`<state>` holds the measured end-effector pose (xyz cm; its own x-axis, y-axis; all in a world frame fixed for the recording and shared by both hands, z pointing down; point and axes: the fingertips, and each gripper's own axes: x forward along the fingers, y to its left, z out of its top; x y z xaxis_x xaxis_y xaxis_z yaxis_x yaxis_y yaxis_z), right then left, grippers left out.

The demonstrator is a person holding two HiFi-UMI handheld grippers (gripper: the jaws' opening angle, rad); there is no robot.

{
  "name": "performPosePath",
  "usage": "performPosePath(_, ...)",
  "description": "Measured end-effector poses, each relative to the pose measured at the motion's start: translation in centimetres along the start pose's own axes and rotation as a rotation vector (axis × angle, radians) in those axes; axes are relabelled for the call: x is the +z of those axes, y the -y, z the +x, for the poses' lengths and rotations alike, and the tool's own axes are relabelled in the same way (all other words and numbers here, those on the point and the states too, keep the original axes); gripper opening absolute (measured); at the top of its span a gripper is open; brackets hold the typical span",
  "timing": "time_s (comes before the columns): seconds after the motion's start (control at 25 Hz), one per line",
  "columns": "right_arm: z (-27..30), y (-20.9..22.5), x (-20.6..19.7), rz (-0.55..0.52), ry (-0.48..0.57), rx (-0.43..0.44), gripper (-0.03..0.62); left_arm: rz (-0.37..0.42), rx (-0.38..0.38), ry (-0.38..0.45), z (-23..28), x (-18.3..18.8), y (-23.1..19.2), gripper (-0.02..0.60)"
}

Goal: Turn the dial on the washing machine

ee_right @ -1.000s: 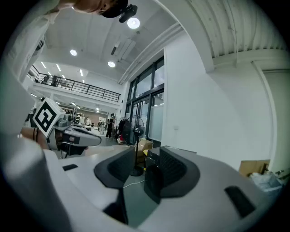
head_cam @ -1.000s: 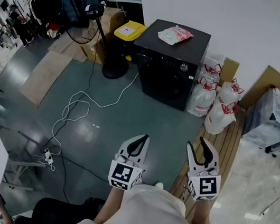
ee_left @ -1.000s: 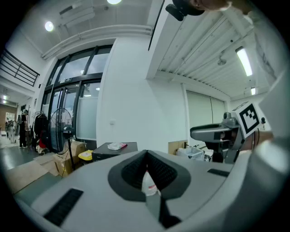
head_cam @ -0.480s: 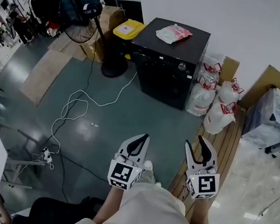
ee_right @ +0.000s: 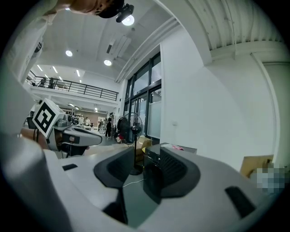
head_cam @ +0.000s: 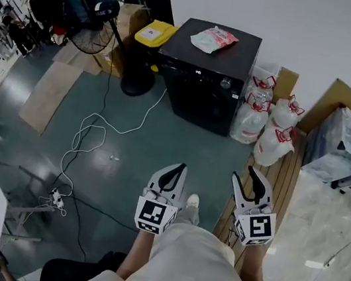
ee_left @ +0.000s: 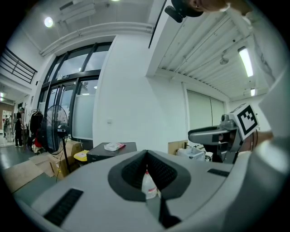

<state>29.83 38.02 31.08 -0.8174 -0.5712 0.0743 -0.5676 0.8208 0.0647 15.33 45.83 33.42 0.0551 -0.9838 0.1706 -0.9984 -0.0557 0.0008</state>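
The dial point(head_cam: 225, 83) on the washing machine's point(head_cam: 199, 100) front is seen far ahead, well apart from both grippers, and the right gripper point(head_cam: 251, 173), slightly released and empty, is pointed at that machine, while the left gripper point(head_cam: 179, 169) is clenched on nothing.

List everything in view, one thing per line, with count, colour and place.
washing machine: one, black, against the back wall
dial: one, silvery, on the machine's front panel
packet: one, pink and white, on the machine's top
container: one, yellow top, left of the machine
fan: one, black, further left
cable: one, white, on the floor
bags: about four, white with red, right of the machine
bundle: one, grey, far right
left gripper: one, grey, jaws shut, empty
right gripper: one, grey, jaws slightly apart, empty
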Motion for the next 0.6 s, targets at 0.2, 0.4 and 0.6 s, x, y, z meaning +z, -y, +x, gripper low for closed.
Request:
performPosePath(0.2,3.9,1.1,-0.1,-0.006,-0.025,0.001,0.179,-0.010,-0.005,-0.009,2.7,0.0,-2.7,0.014)
performPosePath(0.4,8.1,1.4,-0.1,-0.025,-0.054,0.013,0.173,-0.030,-0.008,-0.010,5.1,0.2,-5.8,0.014)
performPosePath(0.6,11.7,1.2,0.1,-0.054,-0.069,0.023,0.173,-0.046,0.003,-0.005,7.2,-0.1,-9.1,0.014)
